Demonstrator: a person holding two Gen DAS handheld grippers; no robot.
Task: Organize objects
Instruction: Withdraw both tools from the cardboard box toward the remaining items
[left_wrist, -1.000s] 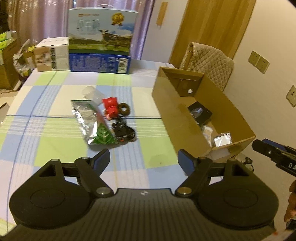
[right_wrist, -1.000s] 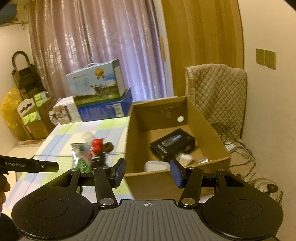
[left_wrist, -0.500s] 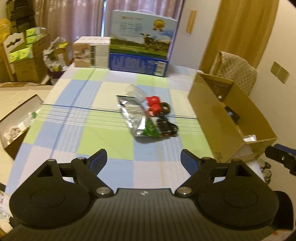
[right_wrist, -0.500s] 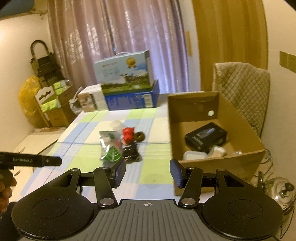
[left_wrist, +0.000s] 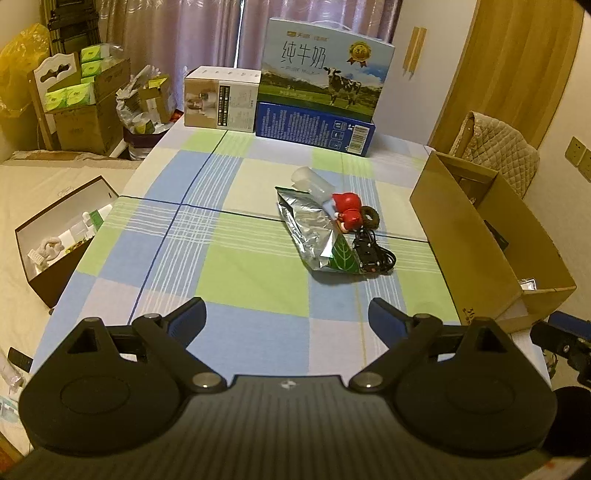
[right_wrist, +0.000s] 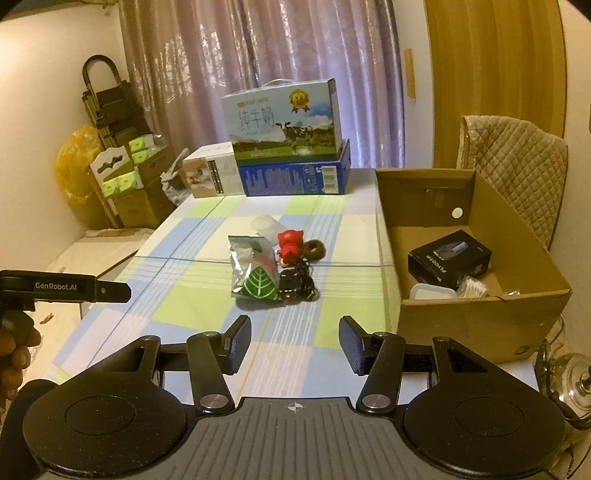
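Left wrist cam sits high over the near edge of the checked surface (left_wrist: 229, 258) and looks down its length toward the milk carton (left_wrist: 325, 77) at the far edge, with the left hand-held gripper (left_wrist: 287, 317) filling the bottom of the shot and the cardboard box (left_wrist: 465, 236) along the right edge. Right wrist cam is lower and further right, also back from the near edge, facing the same far edge over the right hand-held gripper (right_wrist: 294, 343), so it sees into the cardboard box (right_wrist: 480, 321). Both share the little pile around the foil pouch (left_wrist: 314, 232) mid-surface, the carton and the curtain, and each catches the other gripper at its frame edge.
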